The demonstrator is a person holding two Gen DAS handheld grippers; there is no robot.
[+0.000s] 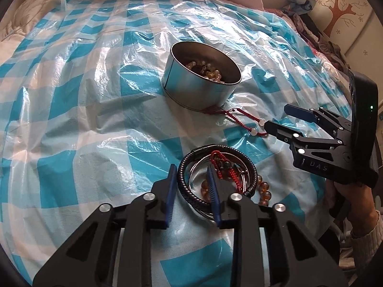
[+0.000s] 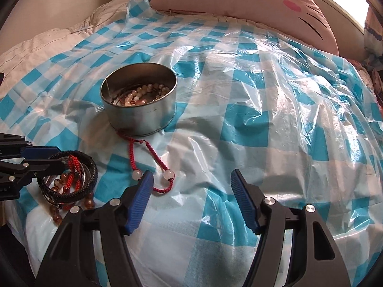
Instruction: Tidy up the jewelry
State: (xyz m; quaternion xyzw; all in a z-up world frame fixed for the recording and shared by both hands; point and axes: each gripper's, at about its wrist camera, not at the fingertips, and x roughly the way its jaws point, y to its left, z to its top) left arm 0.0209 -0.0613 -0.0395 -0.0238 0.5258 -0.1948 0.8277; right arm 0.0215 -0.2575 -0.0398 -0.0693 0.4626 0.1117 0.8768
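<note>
Black braided bracelet sits in a small heap w/ amber beads, a thin metal bangle and a red cord piece, near edge of the blue-check plastic sheet. Left gripper is clenched across the braided band, one pad outside the ring, one inside. Right gripper stands released, nothing between pads, left pad just beside red cord bracelet trailing from base of metal tin, which holds pearl beads.
</note>
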